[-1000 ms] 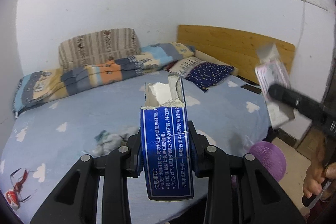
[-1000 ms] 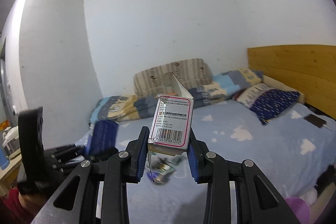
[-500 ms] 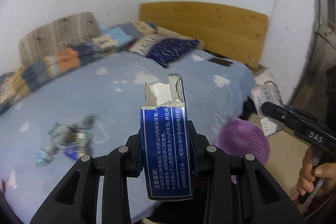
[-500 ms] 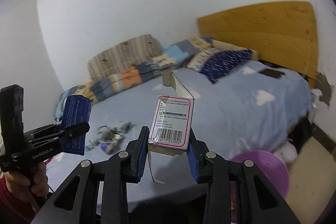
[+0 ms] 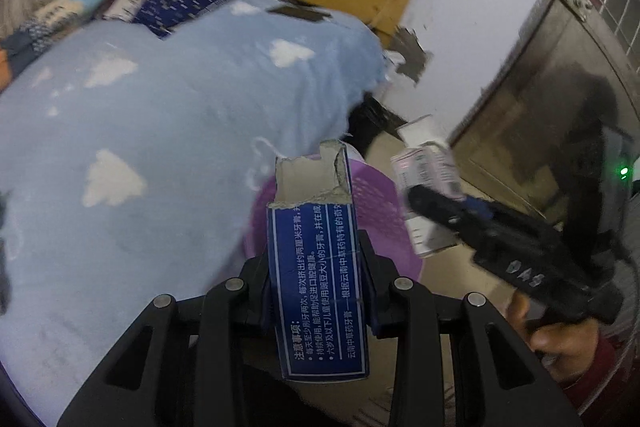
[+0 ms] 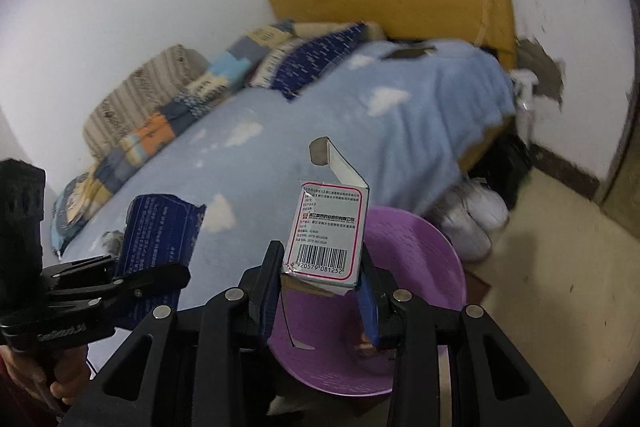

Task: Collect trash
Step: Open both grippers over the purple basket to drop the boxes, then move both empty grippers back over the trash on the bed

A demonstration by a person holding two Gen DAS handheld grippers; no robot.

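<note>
Beside the bed (image 6: 420, 115), a purple perforated bin (image 6: 432, 247) sits on the floor, and both boxes hang near its mouth. One risk I'd watch for: the left gripper (image 5: 318, 283) pinches a torn blue toothpaste box (image 5: 316, 267) more over the rim's bed side than its middle, so letting go now could bounce it off the edge onto the floor. Opposite, the right gripper (image 6: 322, 283) clamps a pink-edged barcode carton (image 6: 326, 231) whose open flap might snag a finger and tip it outside.
</note>
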